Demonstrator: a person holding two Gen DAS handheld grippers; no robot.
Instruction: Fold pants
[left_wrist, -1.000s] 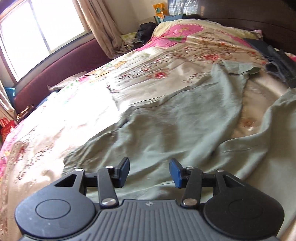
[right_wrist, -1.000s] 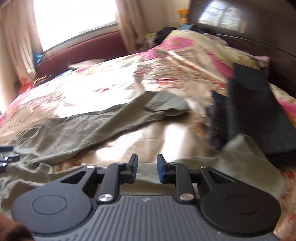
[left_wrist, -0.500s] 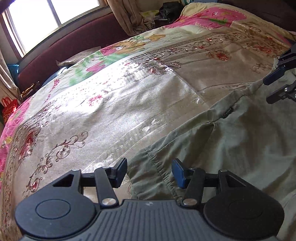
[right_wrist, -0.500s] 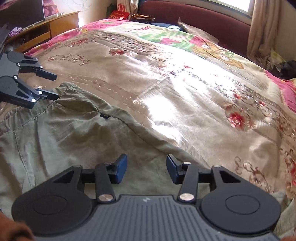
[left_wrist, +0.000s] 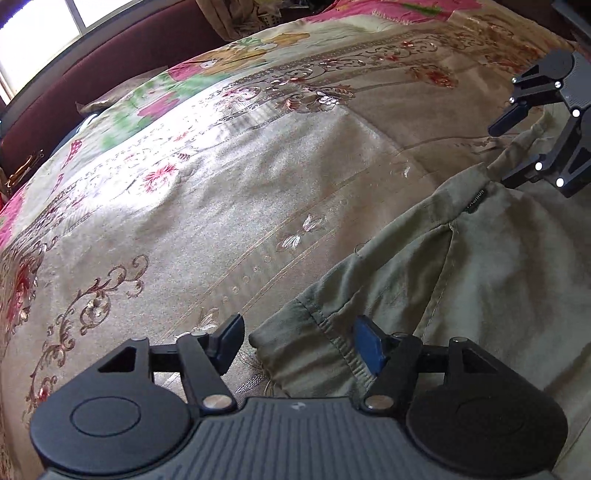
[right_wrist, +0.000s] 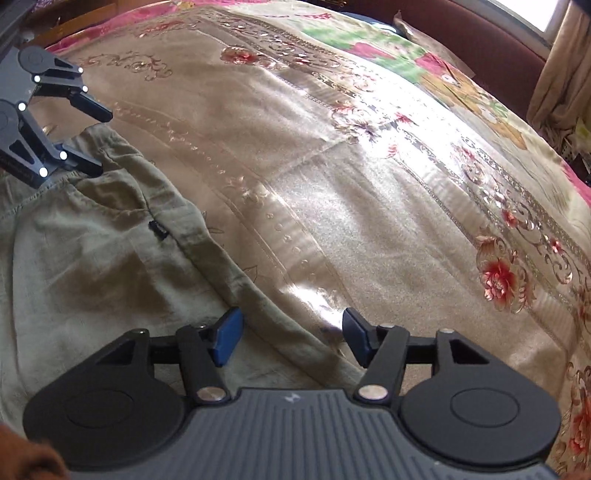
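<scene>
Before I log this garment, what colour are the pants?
Olive green, plain, seen best in the left wrist view: pants.

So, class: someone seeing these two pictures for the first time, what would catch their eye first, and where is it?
Probably the shiny floral bedspread, which fills most of both views. Next, the olive-green pants spread over its near side. Then the two black grippers at one edge of the pants: the left gripper with open jaws astride a gathered corner, and the right gripper, also open, over the same edge further along.
</scene>
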